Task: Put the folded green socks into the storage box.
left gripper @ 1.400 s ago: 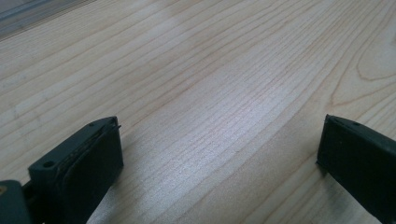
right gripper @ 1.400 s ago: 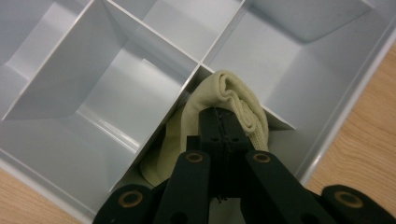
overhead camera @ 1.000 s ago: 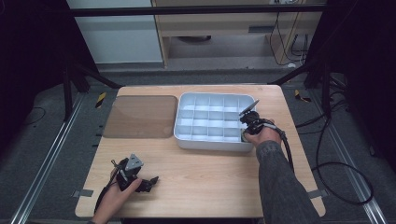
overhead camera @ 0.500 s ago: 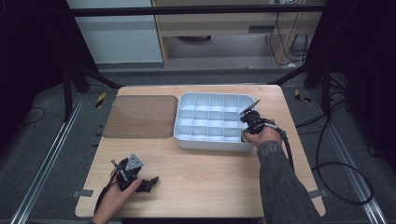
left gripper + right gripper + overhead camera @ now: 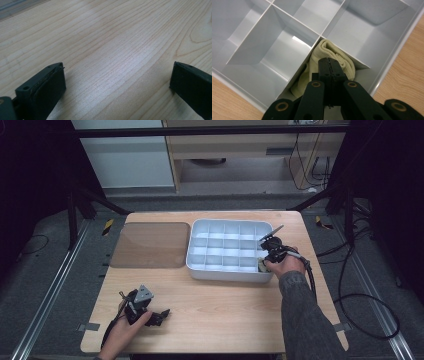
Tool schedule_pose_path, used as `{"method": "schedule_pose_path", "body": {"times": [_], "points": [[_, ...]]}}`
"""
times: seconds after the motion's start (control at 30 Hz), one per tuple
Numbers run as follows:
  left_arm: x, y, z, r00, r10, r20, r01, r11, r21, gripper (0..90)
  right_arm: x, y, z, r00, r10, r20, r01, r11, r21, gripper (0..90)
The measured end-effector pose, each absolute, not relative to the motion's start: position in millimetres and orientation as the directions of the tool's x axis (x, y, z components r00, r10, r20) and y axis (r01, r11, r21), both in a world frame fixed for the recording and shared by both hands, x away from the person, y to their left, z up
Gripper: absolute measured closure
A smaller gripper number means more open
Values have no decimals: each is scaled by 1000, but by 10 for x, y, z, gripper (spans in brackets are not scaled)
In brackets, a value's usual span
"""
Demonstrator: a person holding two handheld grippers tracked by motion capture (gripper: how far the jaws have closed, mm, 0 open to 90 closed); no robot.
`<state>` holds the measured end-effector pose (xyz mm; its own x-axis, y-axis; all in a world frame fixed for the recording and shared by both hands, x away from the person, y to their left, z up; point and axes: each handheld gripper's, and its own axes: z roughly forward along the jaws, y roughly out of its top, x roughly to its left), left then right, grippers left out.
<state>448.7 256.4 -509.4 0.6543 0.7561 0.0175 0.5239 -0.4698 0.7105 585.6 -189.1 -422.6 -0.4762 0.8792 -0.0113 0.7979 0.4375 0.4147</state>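
A: On the left, my left gripper (image 5: 159, 313) rests on the table (image 5: 120, 50), jaws wide apart, holding nothing

B: And the right?

A: My right gripper (image 5: 329, 65) has its jaws fully together, pressing the cream sock (image 5: 331, 58) into the near right corner compartment of the white tray (image 5: 225, 273). I judge the placing is nearly done; only pulling back remains

Beneath the shut right gripper (image 5: 329, 65) lies soft, ribbed cream cloth (image 5: 337, 56), tucked in a smooth, faintly glossy grey-white plastic tray (image 5: 257, 50); around it, pale satin wood table (image 5: 112, 50); matt black jaws
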Motion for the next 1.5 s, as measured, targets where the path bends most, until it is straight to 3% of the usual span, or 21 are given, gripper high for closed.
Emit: {"method": "schedule_pose_path", "body": {"times": [0.7, 1.5], "points": [[4483, 2544, -5094, 661, 750, 18, 519, -475, 710, 0, 5781, -1945, -4163, -470, 883, -12, 785, 424, 452, 900], [4484, 2533, -5096, 658, 753, 15, 522, -470, 712, 0, 5653, -2019, -3978, -479, 878, -6, 718, 396, 572, 900]]}}
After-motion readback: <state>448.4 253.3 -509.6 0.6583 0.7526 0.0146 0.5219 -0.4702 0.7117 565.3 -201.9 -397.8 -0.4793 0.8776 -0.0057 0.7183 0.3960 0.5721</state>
